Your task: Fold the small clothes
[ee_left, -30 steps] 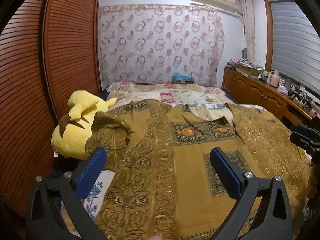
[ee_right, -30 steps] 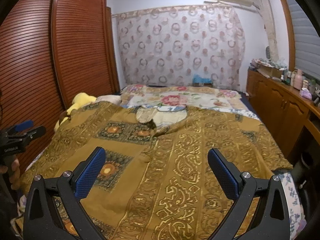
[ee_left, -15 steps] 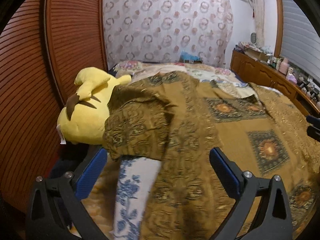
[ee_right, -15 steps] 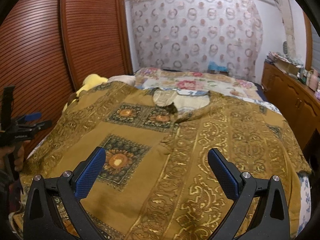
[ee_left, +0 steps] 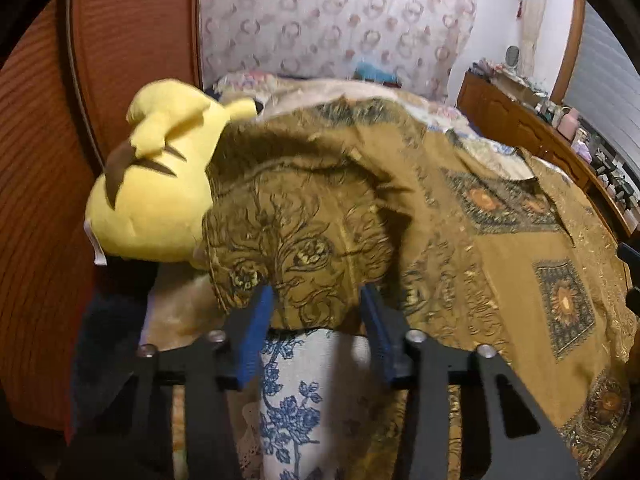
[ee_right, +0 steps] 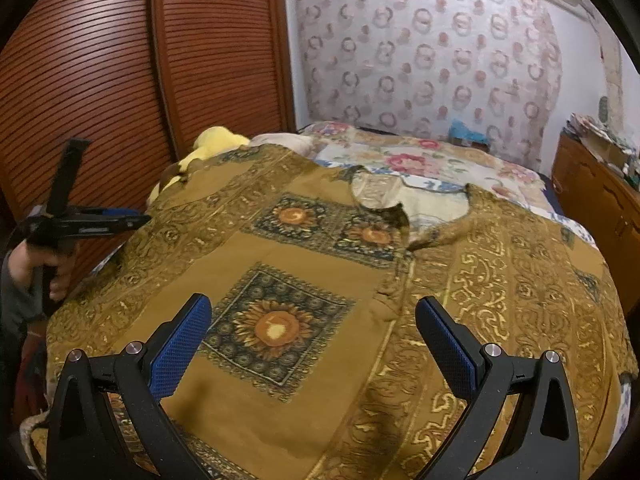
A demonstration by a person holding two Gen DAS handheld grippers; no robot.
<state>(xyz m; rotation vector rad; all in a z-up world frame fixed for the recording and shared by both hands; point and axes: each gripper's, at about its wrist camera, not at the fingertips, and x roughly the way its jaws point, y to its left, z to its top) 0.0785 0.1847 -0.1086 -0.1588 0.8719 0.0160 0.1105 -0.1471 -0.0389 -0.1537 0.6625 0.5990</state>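
A mustard-gold patterned shirt (ee_left: 500, 260) (ee_right: 320, 260) lies spread flat over the bed, collar toward the far wall. Its left sleeve (ee_left: 304, 240) is bunched against a yellow plush toy. My left gripper (ee_left: 318, 316) points down at the sleeve's cuff; its jaws are closing with the cuff edge between the blue pads, a gap still showing. In the right wrist view, that gripper (ee_right: 100, 220) sits at the shirt's left edge, held by a hand (ee_right: 40, 264). My right gripper (ee_right: 312, 332) hovers open over the shirt's lower front, nothing between its fingers.
The yellow plush toy (ee_left: 152, 200) (ee_right: 216, 140) lies at the bed's left side by slatted wooden wardrobe doors (ee_right: 100, 80). A white sheet with blue flowers (ee_left: 296, 400) shows under the sleeve. A floral bedspread (ee_right: 420, 160) lies beyond the collar; a cluttered wooden dresser (ee_right: 592, 200) runs along the right.
My left gripper has moved left and down to the sleeve by the plush toy, and its jaws have narrowed around the cuff. The right gripper has edged forward over the shirt, still open.
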